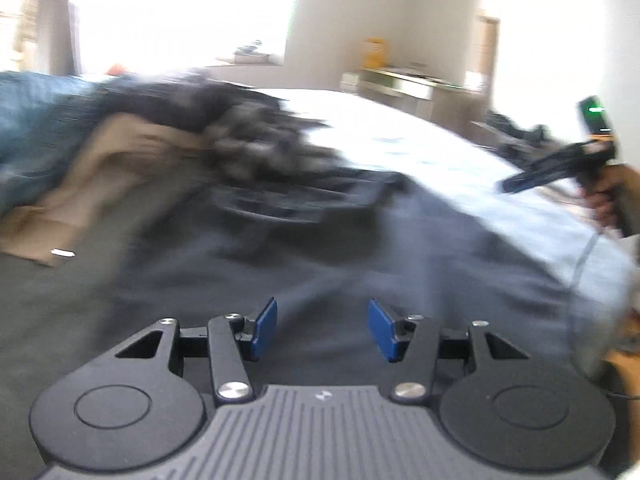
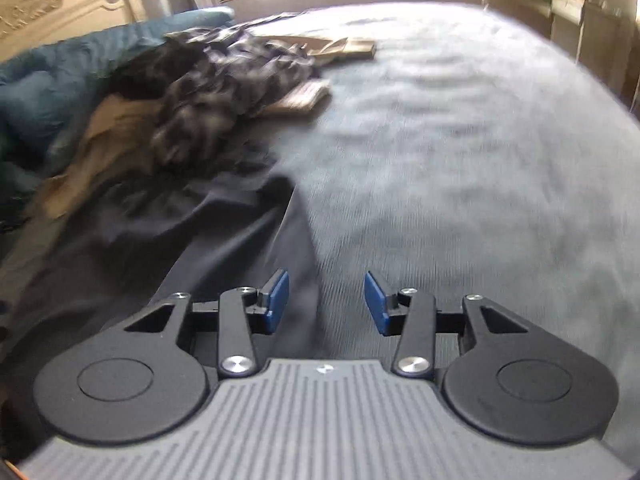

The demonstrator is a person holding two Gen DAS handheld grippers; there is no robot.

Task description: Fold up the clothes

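Place: a bedroom in a home.
Bed: a wide mattress under a pale grey cover (image 2: 460,128) fills both views.
Headboard: carved, cream-coloured (image 2: 48,8), at the bed's far left corner.
Bedding: a blue duvet (image 2: 48,92) bunched along the left edge.
Clothes: a loose heap (image 2: 224,92) beside the duvet.
Furniture: a low desk (image 1: 404,84) by the white wall.
Light: a bright window (image 1: 180,12) beyond the bed.

Black gripper (image 1: 323,330), blue pads (image 1: 266,328), silver screws

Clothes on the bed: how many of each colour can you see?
Dark navy garment: 1
Tan garment: 1
Black-and-grey patterned garment: 1
Total: 3, though blur may hide more in the pile.
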